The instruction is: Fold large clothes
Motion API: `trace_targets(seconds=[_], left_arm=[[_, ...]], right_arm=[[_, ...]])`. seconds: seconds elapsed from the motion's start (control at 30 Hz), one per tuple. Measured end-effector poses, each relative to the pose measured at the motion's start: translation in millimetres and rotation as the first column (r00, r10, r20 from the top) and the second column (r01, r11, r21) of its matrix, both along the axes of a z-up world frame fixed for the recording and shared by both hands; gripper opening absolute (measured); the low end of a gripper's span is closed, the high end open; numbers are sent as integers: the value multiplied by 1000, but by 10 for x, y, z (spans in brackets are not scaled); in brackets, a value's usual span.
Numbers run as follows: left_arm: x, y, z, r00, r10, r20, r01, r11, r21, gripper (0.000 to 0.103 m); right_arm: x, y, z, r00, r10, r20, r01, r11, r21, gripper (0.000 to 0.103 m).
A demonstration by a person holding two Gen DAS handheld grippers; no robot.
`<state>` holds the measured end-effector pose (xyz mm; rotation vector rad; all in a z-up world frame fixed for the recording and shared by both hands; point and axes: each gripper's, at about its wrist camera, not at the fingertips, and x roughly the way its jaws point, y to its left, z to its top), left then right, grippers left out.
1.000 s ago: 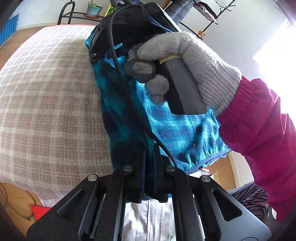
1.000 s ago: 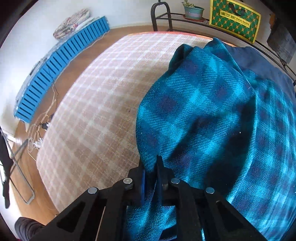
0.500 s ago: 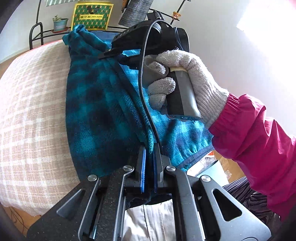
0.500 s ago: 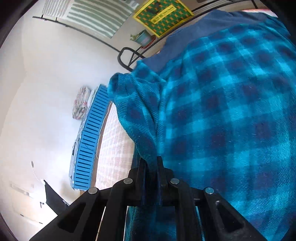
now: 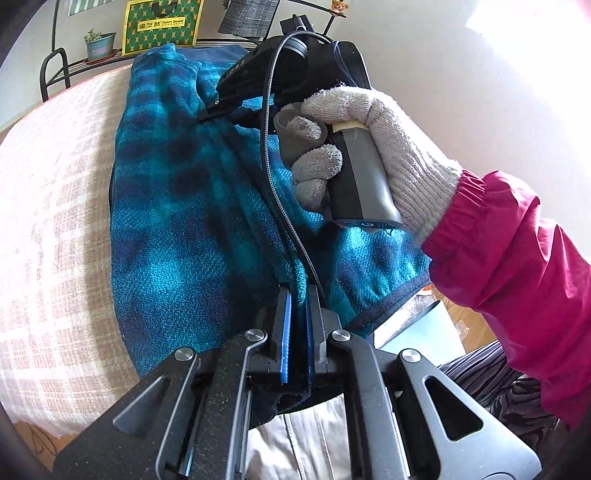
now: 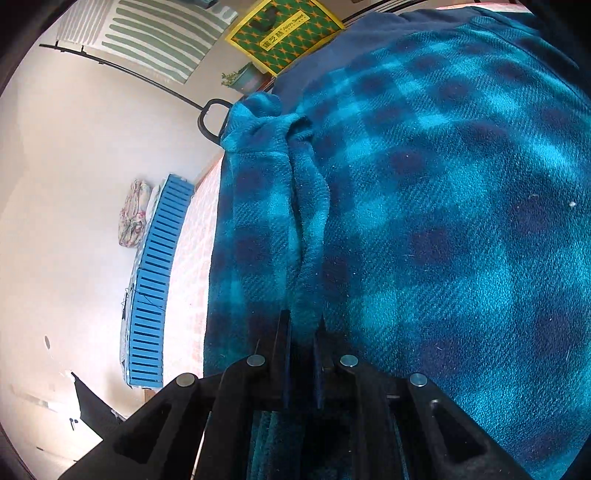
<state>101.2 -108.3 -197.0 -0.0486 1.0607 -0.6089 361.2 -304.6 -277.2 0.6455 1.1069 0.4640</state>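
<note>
A teal and dark blue checked fleece garment (image 5: 177, 206) lies folded lengthwise on a beige checked bed (image 5: 48, 206). My left gripper (image 5: 297, 295) is shut on the garment's near edge, a fold of fleece pinched between its blue pads. In the left wrist view a gloved hand (image 5: 373, 147) with a pink sleeve holds the right gripper's handle above the garment's far part. My right gripper (image 6: 302, 321) is shut on a ridge of the same fleece (image 6: 443, 221), which fills most of the right wrist view.
A black metal rack (image 5: 55, 70) stands past the bed's far end with a potted plant (image 5: 99, 44) and a green and yellow bag (image 5: 162, 22). A blue slatted panel (image 6: 155, 280) leans on the white wall beside the bed. Striped fabric (image 5: 491, 373) lies below the pink sleeve.
Both grippers have swung sideways with the fleece still pinched, carrying one side over so the garment now lies as a narrower strip. The right gripper rolled strongly; its view turned from bed to wall.
</note>
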Motion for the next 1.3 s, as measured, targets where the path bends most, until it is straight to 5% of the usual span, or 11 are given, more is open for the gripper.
trace_targets(seconds=[0.13,0.2,0.27,0.43,0.53,0.7,0.93,1.03,1.1,1.3], left_arm=[[-68,60,51,1000,-23,-3,23,997,-68,4],[-116,137,114,999,-43,2,43,995,-95,20],[-177,277,192,999,-45,10,46,989,-143,34],[-279,715,446,999,-23,32,30,968,-251,34],[-244,1010,539,997,47,55,-34,973,-228,34],[6,1329,478,989,148,17,-141,968,-209,34],[191,1237,135,989,136,-65,-145,976,-161,34],[162,1140,66,992,103,-69,-111,985,-134,34],[160,1100,14,992,94,-79,-103,988,-118,34],[76,1049,34,995,74,-61,-80,990,-113,34]], right_arm=[[-50,-68,139,1000,3,21,-3,1000,-13,22],[-130,-153,282,999,-4,46,5,1000,-7,34],[-264,-243,475,997,9,79,-9,1000,-6,36],[-751,-387,948,988,76,138,-61,992,-107,39],[-1153,-388,1062,982,137,130,-119,983,-137,40],[-1711,-219,817,975,219,38,-210,965,-159,47],[-1964,117,410,954,296,-51,-299,919,-257,47],[-1989,214,328,943,328,-64,-331,896,-295,45],[-2012,282,317,932,357,-66,-357,869,-343,8],[-2143,4,603,950,311,3,-290,890,-352,4]])
